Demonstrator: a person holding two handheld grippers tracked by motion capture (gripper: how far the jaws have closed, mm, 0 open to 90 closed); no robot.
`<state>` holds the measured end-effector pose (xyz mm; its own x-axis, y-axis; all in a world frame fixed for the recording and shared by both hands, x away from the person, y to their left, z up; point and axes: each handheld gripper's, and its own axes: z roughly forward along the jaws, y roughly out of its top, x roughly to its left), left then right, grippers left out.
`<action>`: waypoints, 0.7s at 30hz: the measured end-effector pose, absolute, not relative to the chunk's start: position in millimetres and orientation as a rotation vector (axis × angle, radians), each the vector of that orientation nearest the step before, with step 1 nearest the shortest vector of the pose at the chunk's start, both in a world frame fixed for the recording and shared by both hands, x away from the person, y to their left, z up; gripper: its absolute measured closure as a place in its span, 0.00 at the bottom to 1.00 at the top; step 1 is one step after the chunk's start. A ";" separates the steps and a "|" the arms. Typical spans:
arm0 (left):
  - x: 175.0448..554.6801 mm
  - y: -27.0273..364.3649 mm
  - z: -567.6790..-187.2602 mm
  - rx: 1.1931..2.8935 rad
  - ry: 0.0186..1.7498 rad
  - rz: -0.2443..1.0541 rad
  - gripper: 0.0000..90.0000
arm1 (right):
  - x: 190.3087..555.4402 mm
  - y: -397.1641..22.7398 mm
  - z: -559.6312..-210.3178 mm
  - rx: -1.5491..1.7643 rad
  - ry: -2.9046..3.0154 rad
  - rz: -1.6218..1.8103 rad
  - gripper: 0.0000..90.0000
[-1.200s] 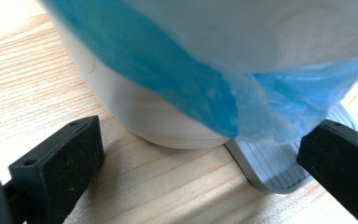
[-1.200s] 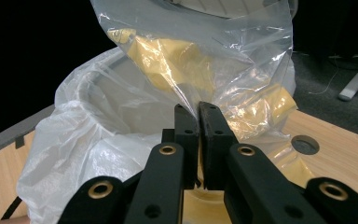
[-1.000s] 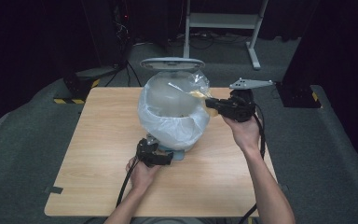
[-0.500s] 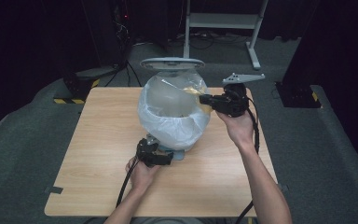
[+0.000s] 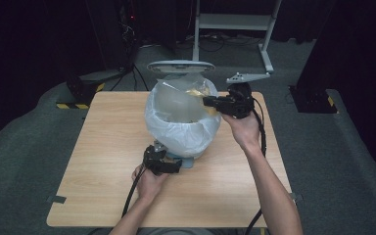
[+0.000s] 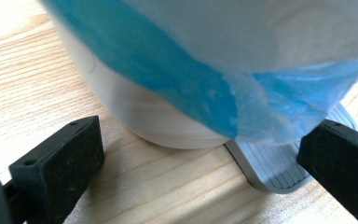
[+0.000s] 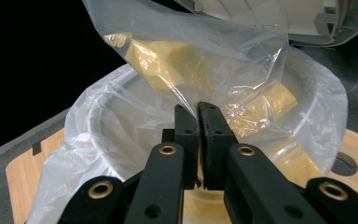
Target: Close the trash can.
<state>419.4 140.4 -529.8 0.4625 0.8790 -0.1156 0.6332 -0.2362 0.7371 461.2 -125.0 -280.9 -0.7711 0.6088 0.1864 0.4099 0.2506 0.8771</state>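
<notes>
A small white pedal bin (image 5: 186,147) stands in the middle of the wooden table (image 5: 103,161) with its lid (image 5: 180,66) raised. A clear plastic bag (image 5: 174,105) lines it and bulges over the rim, with yellow scraps (image 7: 163,60) inside. My right gripper (image 5: 206,101) is at the bin's right rim, shut on a fold of the bag (image 7: 242,70), which is pinched at the tips (image 7: 198,109). My left gripper (image 5: 174,166) lies low at the bin's base (image 6: 158,126), jaws wide apart. The grey pedal (image 6: 275,165) and a blue-tinted bag edge (image 6: 261,116) sit between them, untouched.
Behind the table a white metal stand (image 5: 235,24) rests on the grey carpet. A black and yellow block (image 5: 78,93) is off the far left corner and a dark box (image 5: 313,98) off the right edge. Bare wood lies left of and in front of the bin.
My right gripper has shifted a little up and toward the far side, still pinching the bag, which stands slightly higher. The left gripper has stayed at the bin's base.
</notes>
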 end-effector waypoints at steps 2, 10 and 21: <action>419.4 140.4 -529.8 1.968 1.259 0.420 0.01 | 463.0 -122.7 -280.7 0.961 2.331 1.538 0.97; 419.3 140.2 -529.8 1.966 1.262 0.418 0.01 | 467.6 -114.9 -281.4 0.963 2.342 1.538 0.97; 419.3 140.2 -529.8 1.966 1.261 0.420 0.01 | 475.3 -102.8 -285.7 0.976 2.372 1.545 0.97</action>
